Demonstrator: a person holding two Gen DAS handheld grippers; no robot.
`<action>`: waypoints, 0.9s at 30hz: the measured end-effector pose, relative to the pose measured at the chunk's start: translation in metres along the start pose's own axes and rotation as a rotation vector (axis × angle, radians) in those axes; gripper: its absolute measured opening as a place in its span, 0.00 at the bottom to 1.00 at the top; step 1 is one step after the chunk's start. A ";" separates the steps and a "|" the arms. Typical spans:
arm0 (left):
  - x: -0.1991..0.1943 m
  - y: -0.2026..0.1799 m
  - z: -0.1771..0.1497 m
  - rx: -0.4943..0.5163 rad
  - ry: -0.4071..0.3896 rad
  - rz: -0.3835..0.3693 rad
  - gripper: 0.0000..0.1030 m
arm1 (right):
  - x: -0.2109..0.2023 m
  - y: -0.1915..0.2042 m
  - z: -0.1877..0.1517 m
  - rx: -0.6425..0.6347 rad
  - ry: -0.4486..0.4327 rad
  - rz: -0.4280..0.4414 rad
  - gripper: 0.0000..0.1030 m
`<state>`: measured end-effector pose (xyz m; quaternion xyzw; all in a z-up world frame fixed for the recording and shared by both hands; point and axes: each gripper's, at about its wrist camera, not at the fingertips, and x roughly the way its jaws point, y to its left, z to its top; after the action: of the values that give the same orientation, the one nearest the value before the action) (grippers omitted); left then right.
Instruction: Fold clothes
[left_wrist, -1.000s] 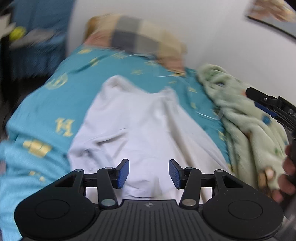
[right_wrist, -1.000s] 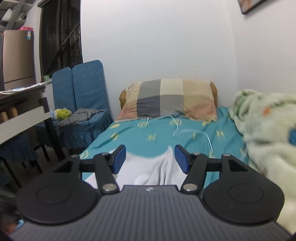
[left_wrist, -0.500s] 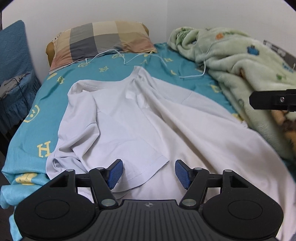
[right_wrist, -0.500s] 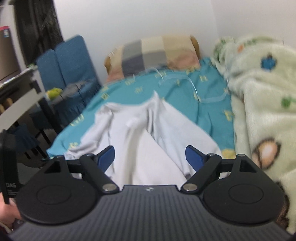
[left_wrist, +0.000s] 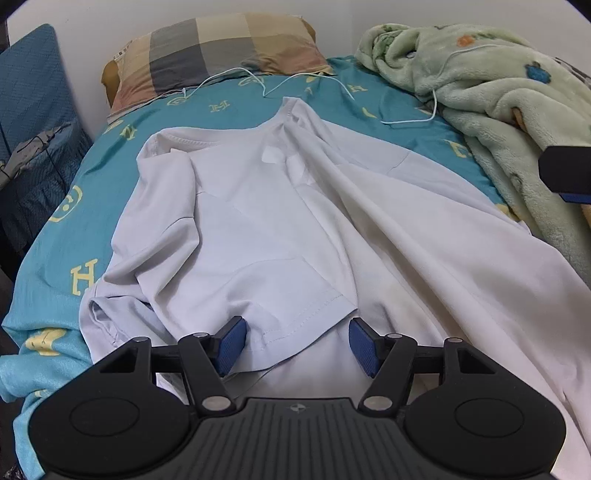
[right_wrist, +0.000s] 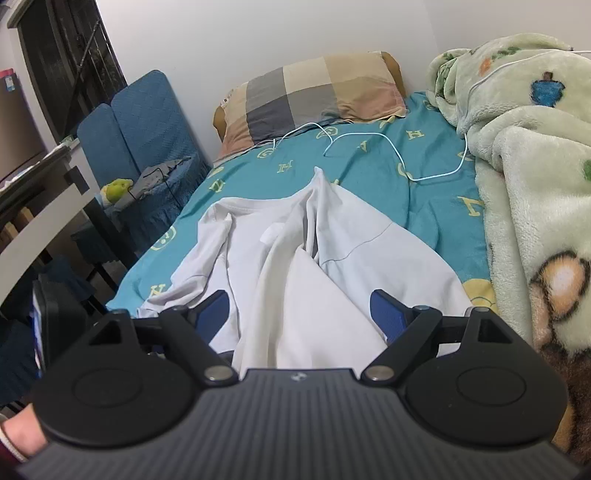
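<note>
White T-shirt (left_wrist: 280, 229) rumpled, creased across teal bedsheet (left_wrist: 55, 206); both tools wide, empty.

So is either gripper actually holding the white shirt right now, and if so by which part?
Neither. The left gripper and right gripper are both open above the white shirt, pads apart and gripping no fabric.

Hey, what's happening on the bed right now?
A person with a gripper in each hand is about to fold a white T-shirt that lies rumpled on the teal bedsheet. The left gripper is open just above a sleeve hem near the camera. The right gripper is open over the shirt's other side, beside the green blanket. Neither holds any cloth yet. A white cable trails across the sheet below the pillow.
</note>
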<state>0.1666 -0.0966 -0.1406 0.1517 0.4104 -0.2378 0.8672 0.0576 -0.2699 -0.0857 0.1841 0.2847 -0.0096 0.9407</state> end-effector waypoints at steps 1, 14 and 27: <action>0.001 0.001 0.000 -0.005 0.003 0.002 0.62 | 0.000 0.001 0.000 -0.001 0.000 -0.003 0.82; 0.003 0.020 0.007 -0.122 -0.017 -0.005 0.11 | 0.011 0.000 -0.004 -0.011 0.010 -0.016 0.82; -0.042 0.054 0.018 -0.320 -0.131 -0.105 0.08 | 0.014 -0.005 -0.006 0.000 0.003 -0.039 0.82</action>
<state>0.1837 -0.0477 -0.0931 -0.0258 0.3930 -0.2238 0.8915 0.0654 -0.2712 -0.0994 0.1784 0.2895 -0.0275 0.9400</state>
